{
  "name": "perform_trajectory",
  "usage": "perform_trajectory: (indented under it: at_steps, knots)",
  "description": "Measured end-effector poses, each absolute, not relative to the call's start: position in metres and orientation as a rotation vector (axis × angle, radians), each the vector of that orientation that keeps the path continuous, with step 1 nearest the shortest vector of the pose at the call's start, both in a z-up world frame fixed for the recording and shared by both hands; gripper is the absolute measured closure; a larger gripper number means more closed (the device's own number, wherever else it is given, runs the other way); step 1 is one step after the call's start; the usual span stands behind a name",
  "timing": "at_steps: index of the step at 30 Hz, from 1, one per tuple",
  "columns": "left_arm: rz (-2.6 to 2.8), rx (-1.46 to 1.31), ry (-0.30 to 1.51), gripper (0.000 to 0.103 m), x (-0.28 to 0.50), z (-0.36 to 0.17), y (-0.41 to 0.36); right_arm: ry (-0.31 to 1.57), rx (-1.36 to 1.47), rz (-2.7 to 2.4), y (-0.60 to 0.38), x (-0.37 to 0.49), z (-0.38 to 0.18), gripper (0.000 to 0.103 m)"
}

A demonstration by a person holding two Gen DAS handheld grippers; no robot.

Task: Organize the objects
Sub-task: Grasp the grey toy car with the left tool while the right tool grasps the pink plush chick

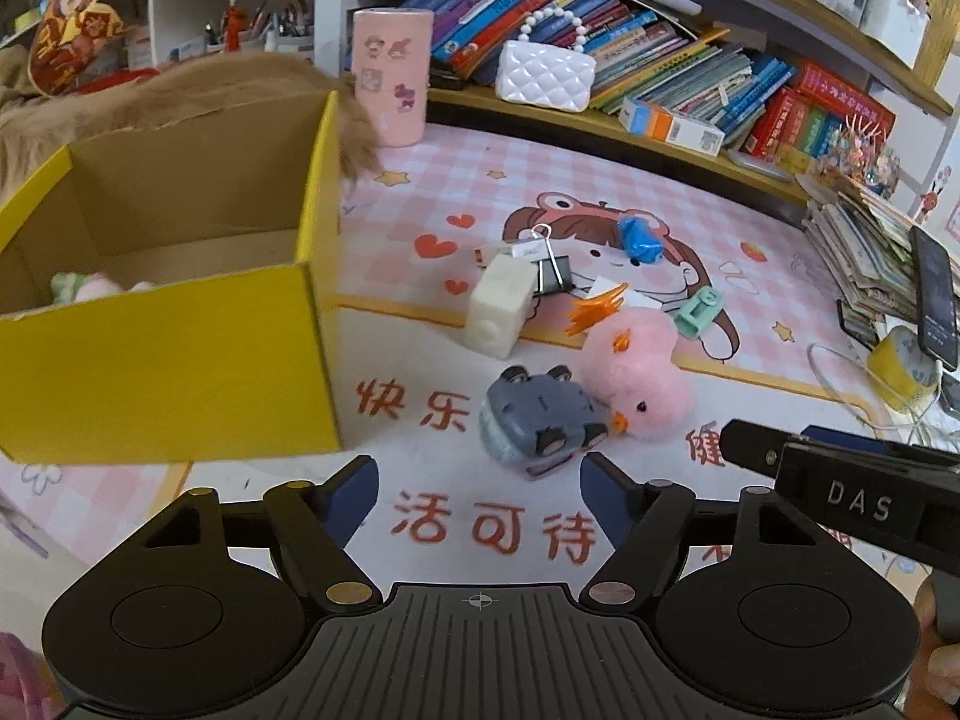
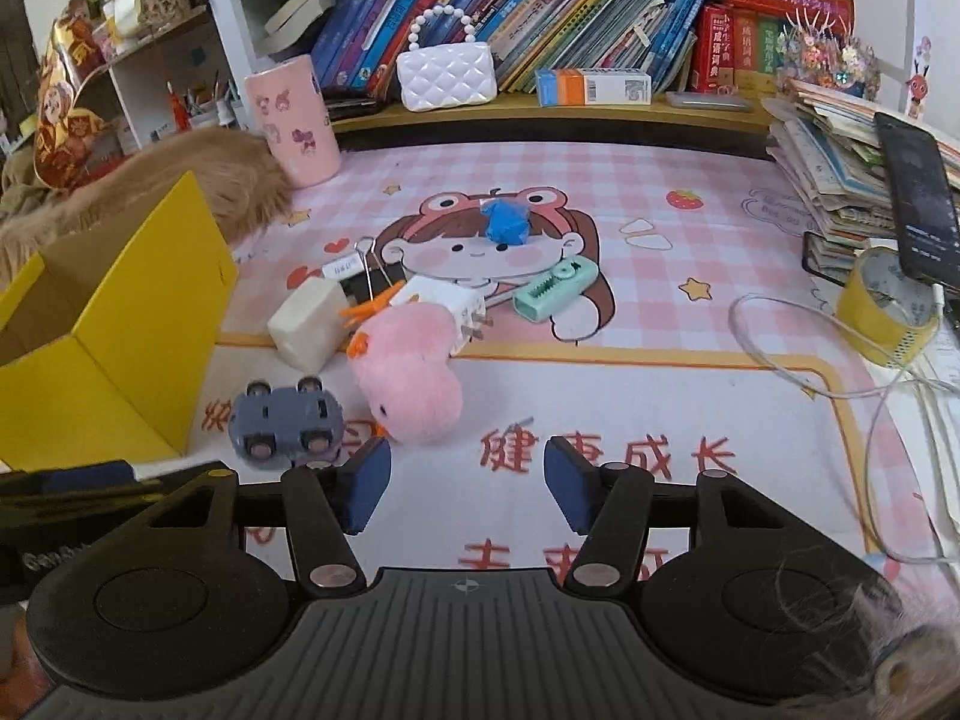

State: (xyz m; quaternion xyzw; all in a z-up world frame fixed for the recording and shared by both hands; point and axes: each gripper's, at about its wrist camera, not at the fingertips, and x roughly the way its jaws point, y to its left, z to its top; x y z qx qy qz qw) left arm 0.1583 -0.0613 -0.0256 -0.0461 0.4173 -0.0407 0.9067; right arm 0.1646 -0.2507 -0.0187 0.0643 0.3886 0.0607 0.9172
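A yellow cardboard box [image 1: 162, 360] [image 2: 120, 348] stands open at the left, with a pale soft item [image 1: 90, 288] inside. On the pink mat lie a grey toy car [image 1: 534, 420] [image 2: 288, 420] on its side, a pink plush chick [image 1: 642, 372] [image 2: 414, 378], a white block [image 1: 501, 306] [image 2: 306, 324], a black binder clip [image 1: 552, 270], an orange hair claw [image 1: 594, 309], a white plug [image 2: 444, 306], a green gadget [image 1: 699, 312] [image 2: 555, 288] and a blue wad [image 1: 642, 237] [image 2: 507, 222]. My left gripper [image 1: 480, 480] is open just short of the car. My right gripper [image 2: 467, 480] is open below the chick, holding nothing.
A pink tumbler [image 1: 390, 78], a white quilted purse [image 1: 546, 75] and a shelf of books [image 2: 540, 30] line the back. Brown fur [image 2: 228, 180] lies behind the box. A paper stack [image 2: 840, 168], a phone [image 2: 918, 204], a yellow tape roll [image 2: 888, 306] and a white cable [image 2: 780, 354] crowd the right.
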Motion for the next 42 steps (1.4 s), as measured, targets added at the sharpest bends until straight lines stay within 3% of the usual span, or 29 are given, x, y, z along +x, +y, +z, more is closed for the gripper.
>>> perform_trajectory:
  at_steps: [16, 19, 27, 34, 38, 41, 42]
  knots:
    - [-0.116, 0.039, 0.883, 0.026, 0.208, -0.05, -0.105, 0.798, 0.207, 0.137, -0.277, 0.206, -0.017, 0.047]
    - [-0.124, 0.037, 0.898, 0.041, 0.21, -0.056, -0.104, 0.809, 0.217, 0.161, -0.278, 0.209, -0.017, 0.047]
    - [-0.103, -0.06, 0.905, 0.042, 0.189, -0.046, -0.076, 0.863, 0.187, 0.268, -0.26, 0.226, -0.029, 0.036]
    - [-0.064, -0.097, 0.919, 0.041, 0.173, -0.041, -0.054, 0.918, 0.004, 0.349, -0.221, 0.247, -0.05, 0.035]
    - [-0.055, -0.098, 0.915, 0.041, 0.166, -0.037, -0.046, 0.919, -0.068, 0.378, -0.207, 0.252, -0.058, 0.04]
    - [-0.051, -0.109, 0.912, 0.042, 0.163, -0.036, -0.041, 0.919, -0.088, 0.371, -0.204, 0.254, -0.062, 0.061]
    - [-0.051, -0.117, 0.91, 0.041, 0.162, -0.035, -0.039, 0.913, -0.081, 0.363, -0.204, 0.253, -0.061, 0.061]
